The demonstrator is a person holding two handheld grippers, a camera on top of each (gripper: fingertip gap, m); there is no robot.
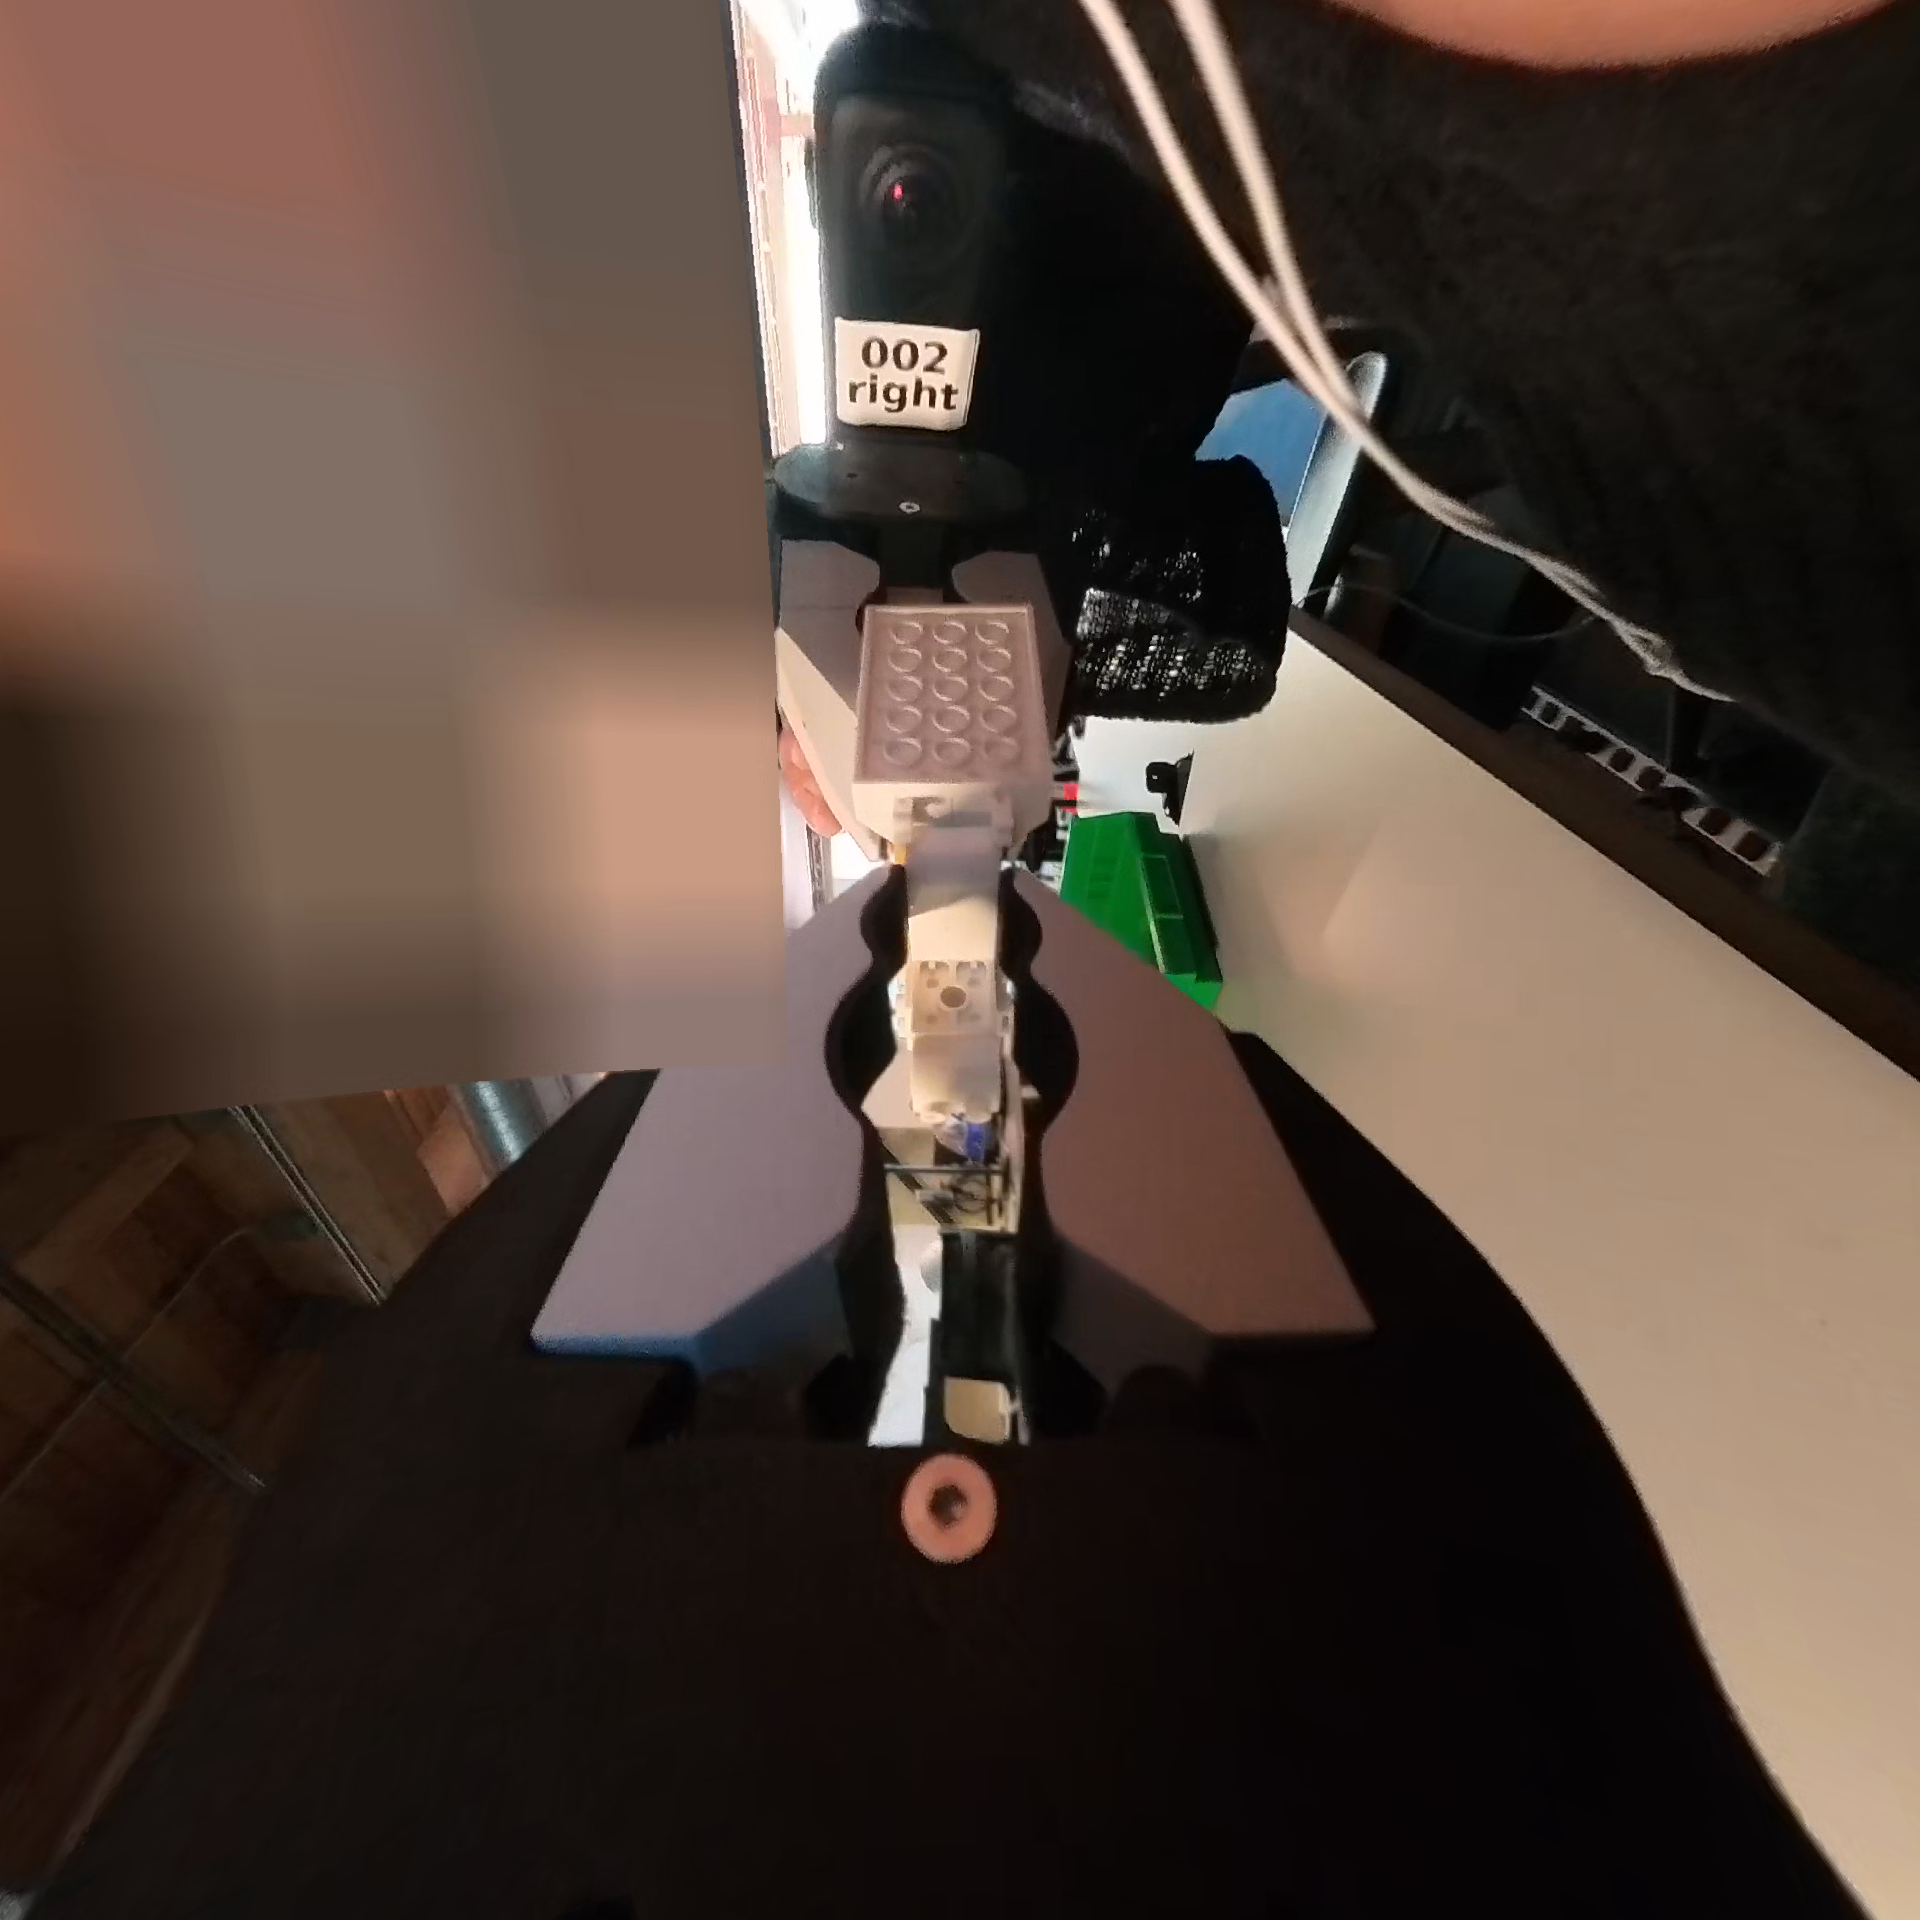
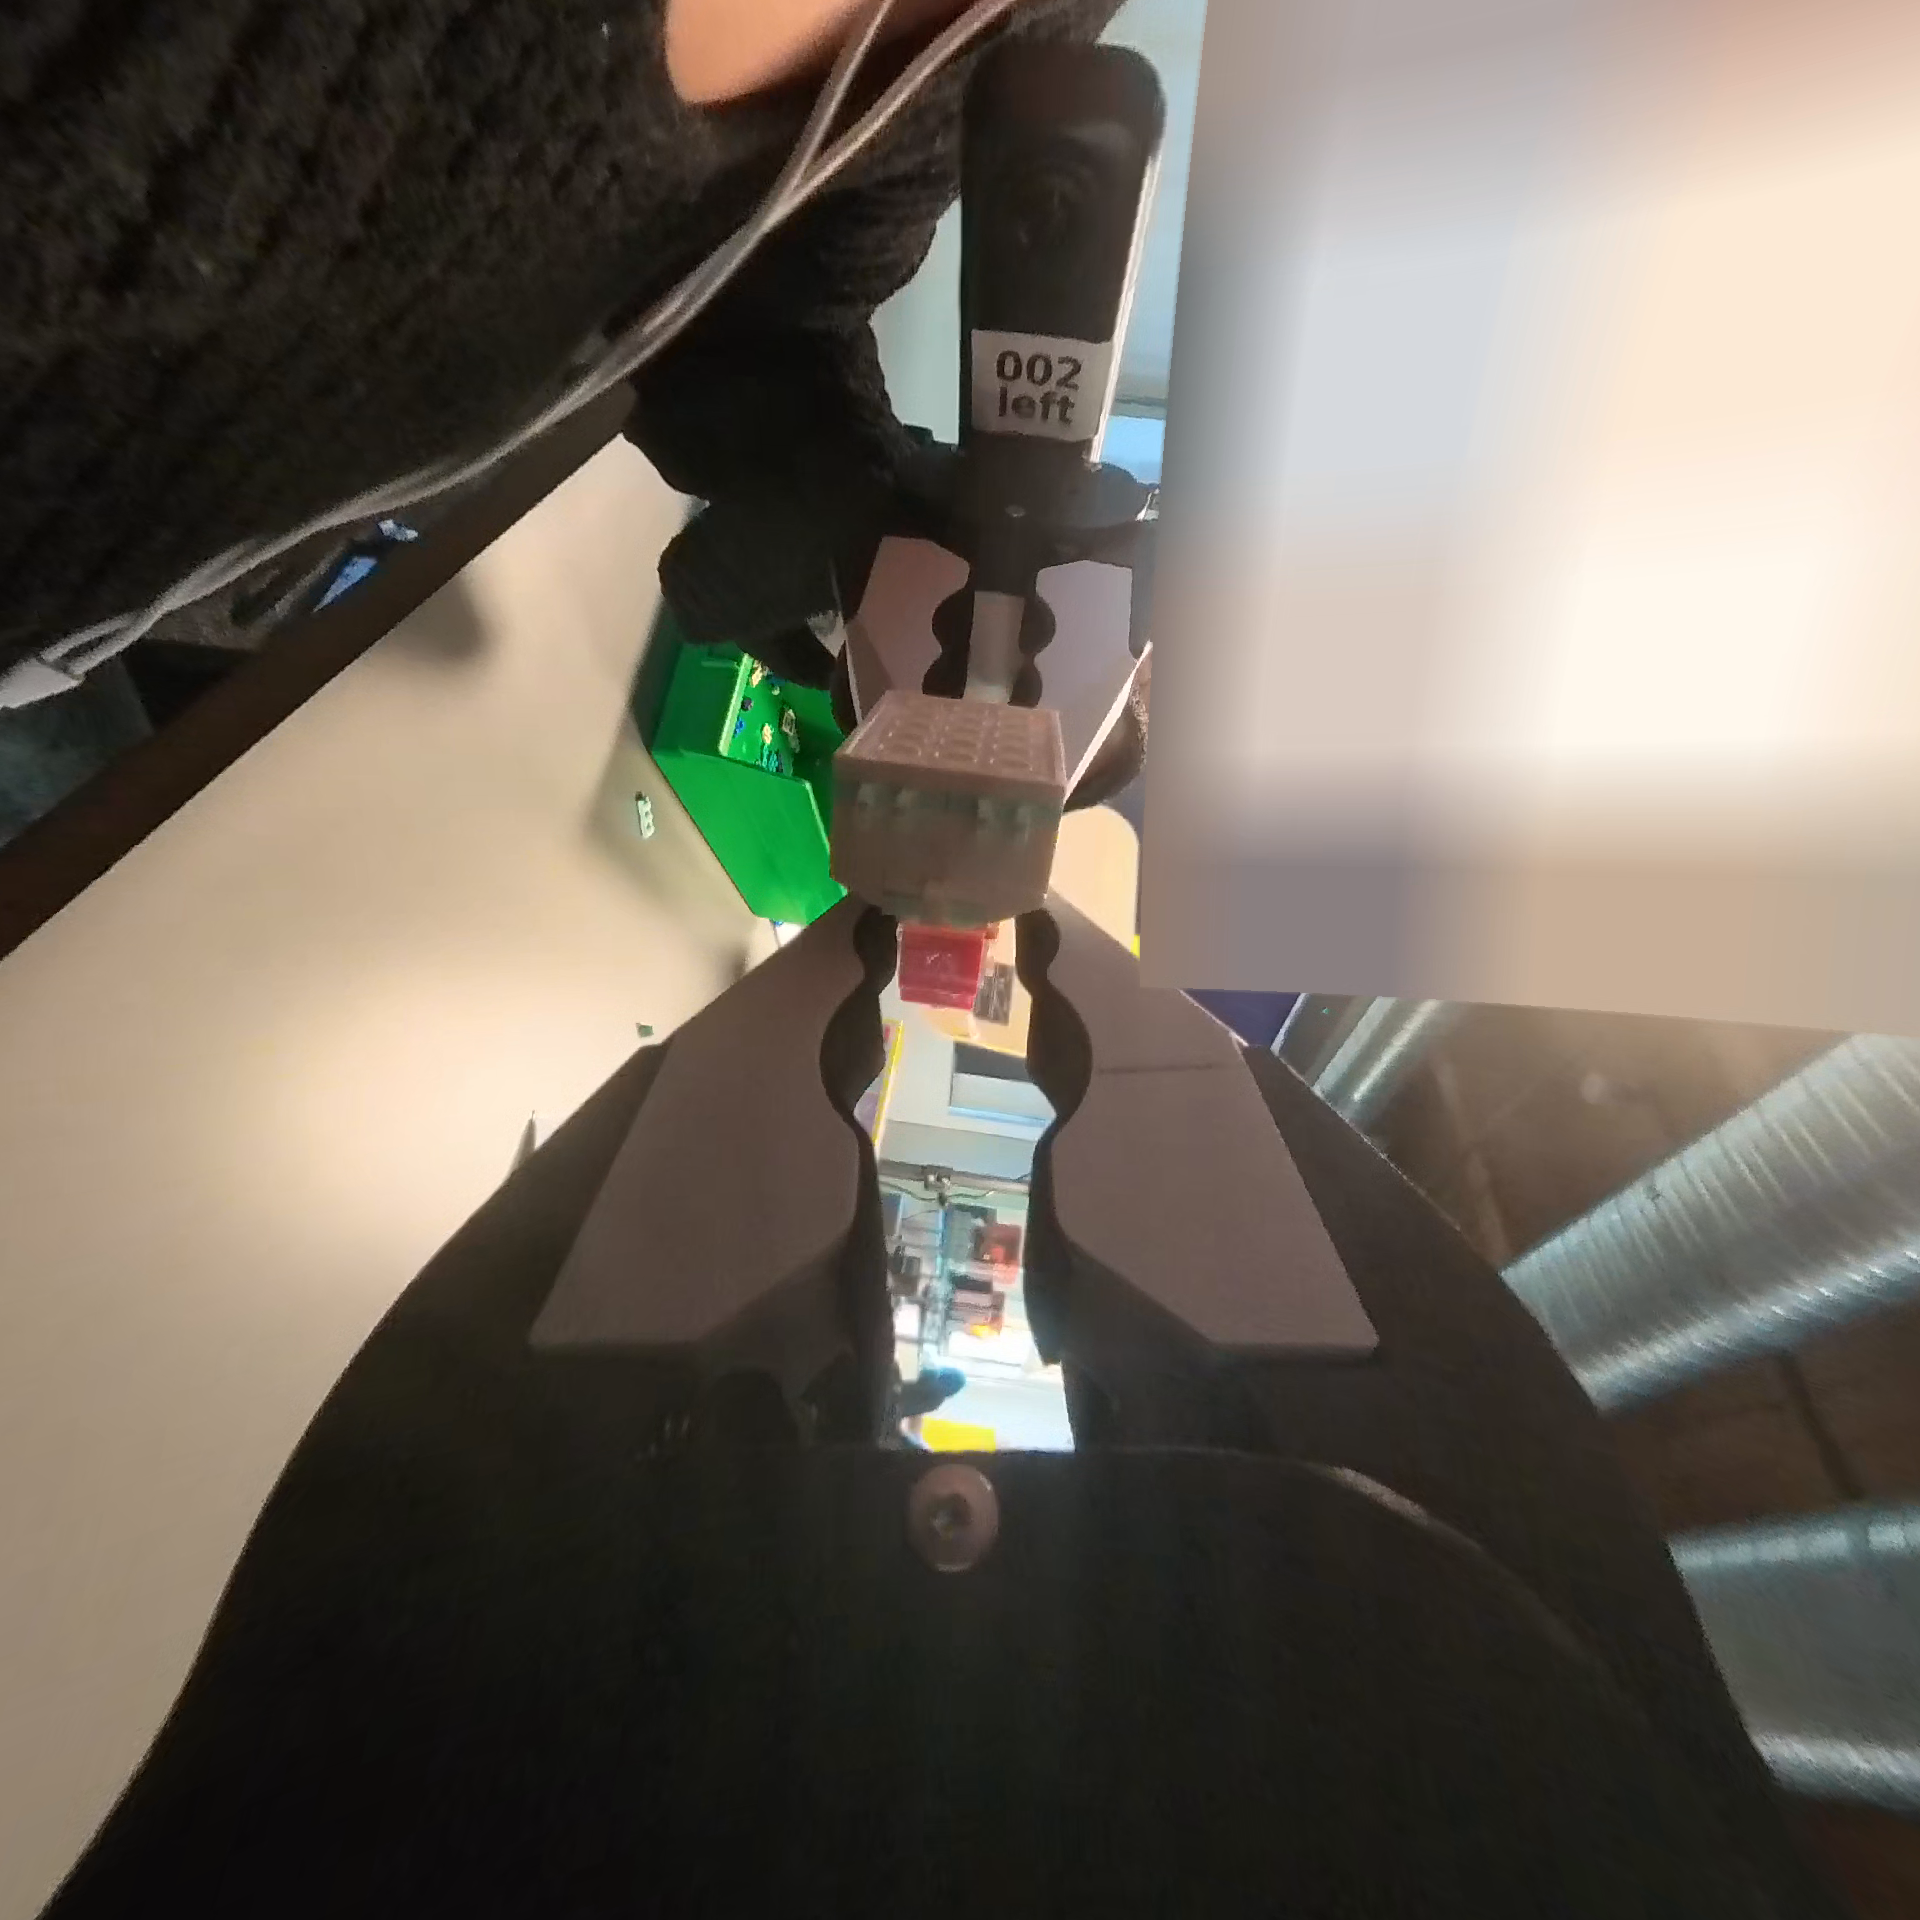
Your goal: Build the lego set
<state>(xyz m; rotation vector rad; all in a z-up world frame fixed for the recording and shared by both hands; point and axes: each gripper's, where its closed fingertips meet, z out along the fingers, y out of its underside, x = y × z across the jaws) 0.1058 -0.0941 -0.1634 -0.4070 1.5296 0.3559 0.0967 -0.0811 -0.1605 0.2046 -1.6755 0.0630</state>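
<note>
Both grippers are held up in the air, facing each other, with one white lego assembly between them. In the left wrist view my left gripper point(image 1: 953, 883) is shut on the assembly's narrow white arm point(image 1: 951, 997). Beyond it, the studded white block point(image 1: 948, 691) sits between the right gripper's fingers point(image 1: 821, 665). In the right wrist view my right gripper point(image 2: 948, 925) is shut on the block point(image 2: 951, 821). A small red piece point(image 2: 940, 961) on the block's near end lies between the fingertips. The left gripper point(image 2: 982, 717) holds the far end.
A green bin with small lego parts point(image 2: 748, 790) stands on the white table point(image 2: 312, 935); it also shows in the left wrist view point(image 1: 1143, 904). A person in a black knit sweater point(image 1: 1558, 312) with white cords is close behind. Ceiling ducts point(image 2: 1714, 1247) show at right.
</note>
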